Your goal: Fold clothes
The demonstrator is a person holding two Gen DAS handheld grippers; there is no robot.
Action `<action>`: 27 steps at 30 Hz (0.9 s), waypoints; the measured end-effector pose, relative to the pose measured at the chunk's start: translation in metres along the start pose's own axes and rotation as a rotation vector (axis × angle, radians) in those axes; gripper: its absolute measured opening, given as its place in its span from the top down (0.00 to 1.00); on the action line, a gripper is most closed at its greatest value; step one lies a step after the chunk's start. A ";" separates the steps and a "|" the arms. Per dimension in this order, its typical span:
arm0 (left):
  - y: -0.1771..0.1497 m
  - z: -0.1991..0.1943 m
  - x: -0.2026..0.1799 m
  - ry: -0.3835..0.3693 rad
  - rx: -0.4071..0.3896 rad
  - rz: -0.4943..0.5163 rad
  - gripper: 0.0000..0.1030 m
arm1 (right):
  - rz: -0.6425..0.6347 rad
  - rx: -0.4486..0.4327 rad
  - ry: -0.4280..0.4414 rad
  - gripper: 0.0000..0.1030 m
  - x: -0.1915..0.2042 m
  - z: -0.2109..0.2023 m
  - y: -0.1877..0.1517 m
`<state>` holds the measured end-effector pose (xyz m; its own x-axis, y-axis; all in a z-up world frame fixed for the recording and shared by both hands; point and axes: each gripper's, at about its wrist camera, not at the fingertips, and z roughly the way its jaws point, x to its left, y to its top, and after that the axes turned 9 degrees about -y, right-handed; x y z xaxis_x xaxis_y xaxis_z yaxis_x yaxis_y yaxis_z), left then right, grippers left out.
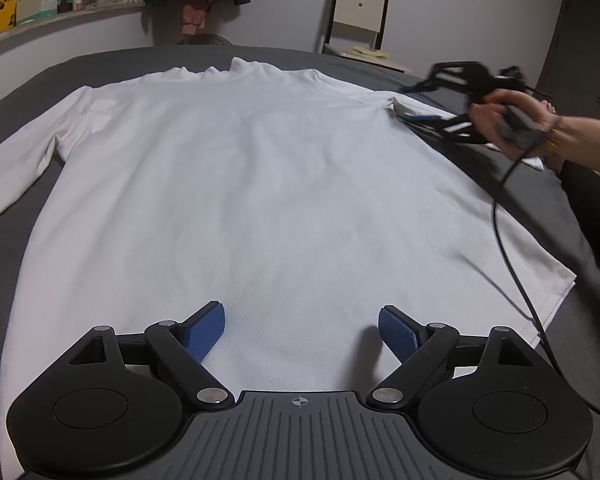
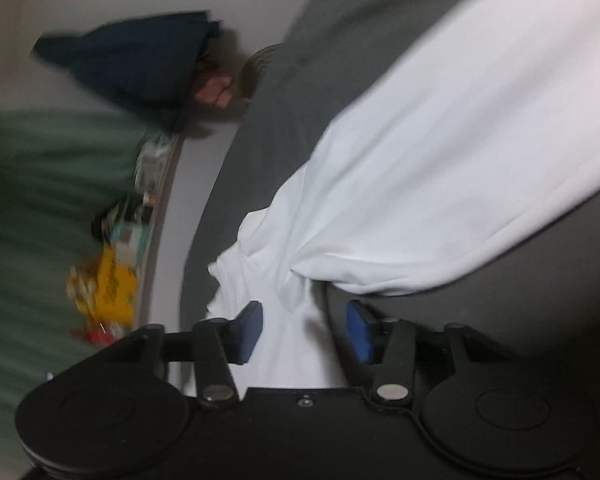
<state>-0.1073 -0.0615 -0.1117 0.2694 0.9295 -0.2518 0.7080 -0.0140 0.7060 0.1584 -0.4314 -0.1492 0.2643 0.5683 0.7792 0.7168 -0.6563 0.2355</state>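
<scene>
white shirt (image 1: 260, 184), spread flat, sleeve bunched

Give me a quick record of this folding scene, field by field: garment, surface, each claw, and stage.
garment: white shirt, spread flat, collar at the far end
surface: grey bed
left claw: open, over the shirt's hem, gripping nothing
right claw: at the shirt's right sleeve, cloth between its pads, pads not seen pressing
right hand: holds that claw at the shirt's right side
stage: body not yet folded
</scene>
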 end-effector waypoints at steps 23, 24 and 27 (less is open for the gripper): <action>0.003 0.005 -0.014 0.067 0.055 0.079 0.12 | -0.412 -0.332 -0.779 0.89 -0.084 -0.107 0.123; 0.003 0.006 -0.014 0.069 0.055 0.082 0.11 | -0.423 -0.331 -0.771 0.95 -0.084 -0.105 0.122; 0.003 0.006 -0.014 0.072 0.054 0.084 0.11 | -0.464 -0.427 -0.747 0.95 -0.061 -0.114 0.119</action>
<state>-0.1055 -0.0769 -0.1097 0.2833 0.9482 -0.1439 0.7193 -0.1109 0.6858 0.1541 -0.6006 -0.1025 0.4614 0.8869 0.0219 0.5980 -0.3292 0.7308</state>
